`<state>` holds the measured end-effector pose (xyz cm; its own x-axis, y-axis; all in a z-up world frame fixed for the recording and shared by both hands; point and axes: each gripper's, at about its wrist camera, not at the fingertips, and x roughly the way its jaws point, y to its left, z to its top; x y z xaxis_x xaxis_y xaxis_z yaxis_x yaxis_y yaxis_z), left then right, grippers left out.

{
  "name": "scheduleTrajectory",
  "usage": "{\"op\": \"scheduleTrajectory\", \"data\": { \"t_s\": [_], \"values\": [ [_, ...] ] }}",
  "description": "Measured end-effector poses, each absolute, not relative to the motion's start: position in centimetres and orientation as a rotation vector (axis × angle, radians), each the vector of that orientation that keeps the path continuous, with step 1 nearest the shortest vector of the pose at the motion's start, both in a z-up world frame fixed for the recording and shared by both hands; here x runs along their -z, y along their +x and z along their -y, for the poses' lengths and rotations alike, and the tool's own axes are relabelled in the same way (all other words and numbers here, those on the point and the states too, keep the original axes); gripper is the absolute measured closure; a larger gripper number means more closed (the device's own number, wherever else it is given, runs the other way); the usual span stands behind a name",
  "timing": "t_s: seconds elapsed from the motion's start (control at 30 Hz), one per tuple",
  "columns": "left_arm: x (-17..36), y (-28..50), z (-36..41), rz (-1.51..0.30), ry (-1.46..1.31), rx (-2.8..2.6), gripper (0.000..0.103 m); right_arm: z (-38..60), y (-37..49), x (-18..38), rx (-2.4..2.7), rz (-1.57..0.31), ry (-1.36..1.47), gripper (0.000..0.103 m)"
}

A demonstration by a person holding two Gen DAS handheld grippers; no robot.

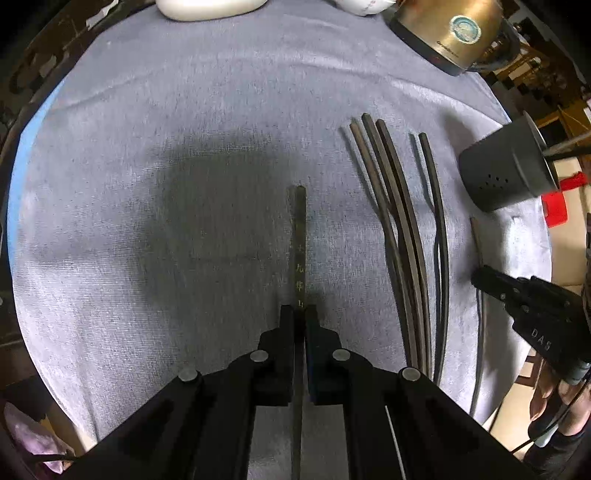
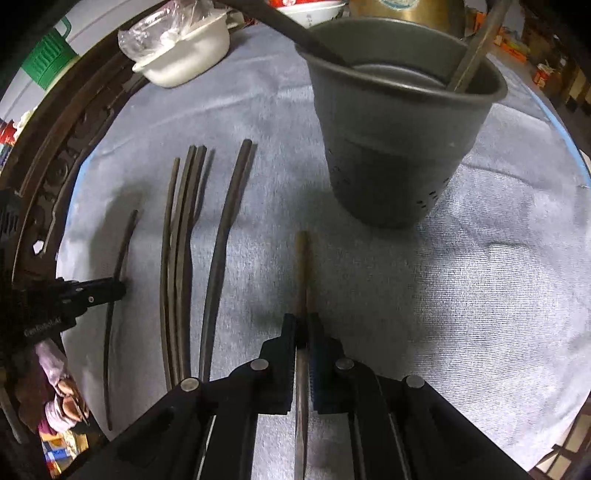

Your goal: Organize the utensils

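Observation:
My left gripper (image 1: 298, 314) is shut on a dark chopstick (image 1: 298, 236) with gold lettering, held over the grey cloth (image 1: 184, 147). My right gripper (image 2: 303, 322) is shut on a brown chopstick (image 2: 303, 266), pointing toward the grey utensil cup (image 2: 399, 147), which holds two chopsticks. Several dark chopsticks (image 1: 399, 229) lie in a bundle on the cloth between the grippers; they also show in the right wrist view (image 2: 184, 240). The left gripper (image 2: 107, 290) shows in the right view beside its chopstick (image 2: 118, 266). The right gripper (image 1: 487, 280) and cup (image 1: 506, 173) show in the left view.
A gold kettle (image 1: 450, 29) and white dishes (image 1: 207, 7) stand at the far edge of the round table. A white bowl with plastic wrap (image 2: 184, 51) sits far left in the right view. A red object (image 1: 556, 210) lies beyond the cup.

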<state>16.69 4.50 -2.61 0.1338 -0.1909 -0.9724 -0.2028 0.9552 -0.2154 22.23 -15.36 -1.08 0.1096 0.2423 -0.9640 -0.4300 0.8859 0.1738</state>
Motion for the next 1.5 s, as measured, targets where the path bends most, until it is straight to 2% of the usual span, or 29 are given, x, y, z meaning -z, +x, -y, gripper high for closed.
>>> {"op": "scheduleTrajectory", "data": {
  "t_s": [0.17, 0.33, 0.5, 0.6, 0.77, 1.07, 1.17, 1.5],
  "values": [
    [2.9, 19.9, -4.8, -1.46, -0.274, -0.007, 0.097, 14.9, 22.7, 1.2, -0.514, -1.398, -0.195, 0.094],
    [2.8, 20.0, -5.1, -1.448, -0.278, 0.01, 0.097, 15.3, 23.4, 1.5, -0.532, -1.397, -0.148, 0.096],
    [1.2, 16.4, -7.7, -1.293, -0.413, 0.01, 0.098, 18.2, 21.6, 0.7, -0.527, -1.328, -0.02, 0.097],
    [-1.2, 14.3, -9.2, -1.132, -0.451, -0.021, 0.098, 21.5, 20.3, -1.4, -0.502, -1.203, 0.127, 0.097],
    [-5.7, 11.6, -9.5, -0.833, -0.426, -0.108, 0.098, 27.2, 18.7, -6.1, -0.375, -0.891, 0.294, 0.097],
    [-8.9, 10.4, -8.9, -0.487, -0.346, -0.272, 0.098, 28.0, 17.5, -10.7, -0.207, -0.5, 0.199, 0.097],
    [-9.0, 10.3, -8.3, -0.415, -0.299, -0.338, 0.098, 26.6, 17.3, -10.7, -0.183, -0.443, 0.127, 0.097],
    [-9.8, 5.8, -7.1, -0.372, -0.24, -0.331, 0.097, 25.6, 13.4, -11.6, -0.218, -0.408, 0.061, 0.097]
  ]
}}
